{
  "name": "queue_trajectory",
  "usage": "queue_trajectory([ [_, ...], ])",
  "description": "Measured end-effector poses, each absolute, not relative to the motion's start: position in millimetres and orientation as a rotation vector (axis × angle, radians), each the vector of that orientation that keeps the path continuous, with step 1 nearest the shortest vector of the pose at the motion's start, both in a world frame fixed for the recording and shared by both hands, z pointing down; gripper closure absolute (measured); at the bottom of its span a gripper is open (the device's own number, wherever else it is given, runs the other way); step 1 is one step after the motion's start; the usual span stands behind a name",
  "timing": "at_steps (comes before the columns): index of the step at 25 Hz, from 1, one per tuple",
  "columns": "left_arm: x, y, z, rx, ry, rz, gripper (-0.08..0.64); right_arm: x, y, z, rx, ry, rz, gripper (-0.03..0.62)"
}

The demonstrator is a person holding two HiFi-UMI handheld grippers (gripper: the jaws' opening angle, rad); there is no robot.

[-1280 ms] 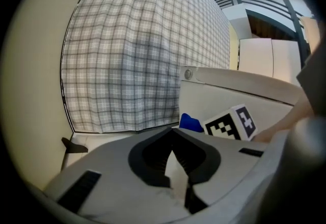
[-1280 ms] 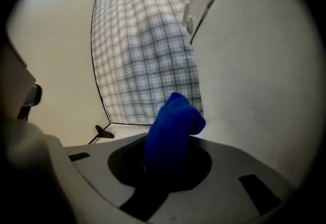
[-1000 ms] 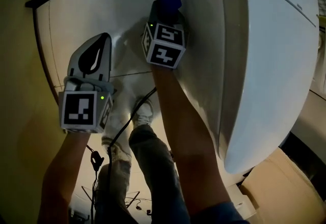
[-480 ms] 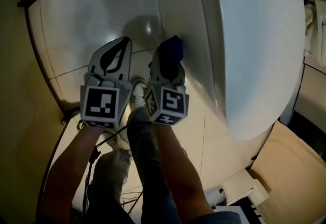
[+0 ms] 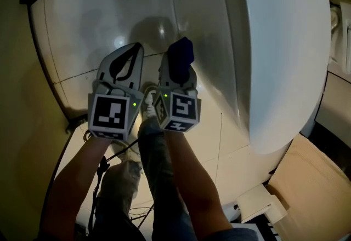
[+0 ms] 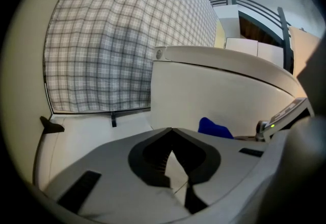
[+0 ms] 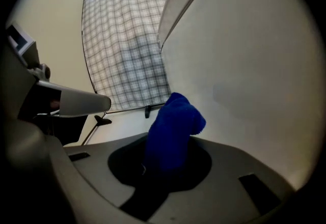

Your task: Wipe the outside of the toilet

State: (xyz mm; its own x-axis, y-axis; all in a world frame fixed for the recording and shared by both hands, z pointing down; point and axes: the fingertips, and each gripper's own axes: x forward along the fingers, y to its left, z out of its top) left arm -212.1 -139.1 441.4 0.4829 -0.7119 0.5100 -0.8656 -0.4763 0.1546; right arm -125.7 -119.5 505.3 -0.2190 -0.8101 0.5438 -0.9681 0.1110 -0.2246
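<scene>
Blue cloth (image 7: 173,126), pinched in my right gripper (image 7: 169,159), could slip against the toilet (image 7: 244,65); my left gripper (image 6: 172,131) sat closed, empty.

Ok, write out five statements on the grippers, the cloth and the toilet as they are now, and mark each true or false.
1. The right gripper holds a blue cloth. True.
2. The left gripper is clamped on a sponge. False: its jaws are together with nothing between them.
3. In the head view the white toilet lies to the right of both grippers. True.
4. The blue cloth lies loose on the floor. False: it sticks up out of the right gripper's jaws.
5. The floor is dark carpet. False: it is pale, glossy tile.
</scene>
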Motion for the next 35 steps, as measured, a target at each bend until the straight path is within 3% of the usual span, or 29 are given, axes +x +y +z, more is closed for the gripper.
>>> queue_trajectory([
  [9, -253, -226, 490, 2.280, -1.451, 0.589, 0.543, -179, -289, 580, 1.631, -2.211, 0.799, 0.520],
  [18, -250, -273, 535, 2.278, -1.483, 0.588, 0.544, -182, -354, 643, 1.596, -2.197, 0.793, 0.520],
  [23, -237, -258, 545, 2.254, -1.440, 0.631, 0.545, -168, -314, 650, 1.584, -2.166, 0.805, 0.520],
  [35, -203, -148, 522, 2.363, -1.238, 0.705, 0.543, -107, -90, 637, 1.618, -1.967, 0.857, 0.520],
])
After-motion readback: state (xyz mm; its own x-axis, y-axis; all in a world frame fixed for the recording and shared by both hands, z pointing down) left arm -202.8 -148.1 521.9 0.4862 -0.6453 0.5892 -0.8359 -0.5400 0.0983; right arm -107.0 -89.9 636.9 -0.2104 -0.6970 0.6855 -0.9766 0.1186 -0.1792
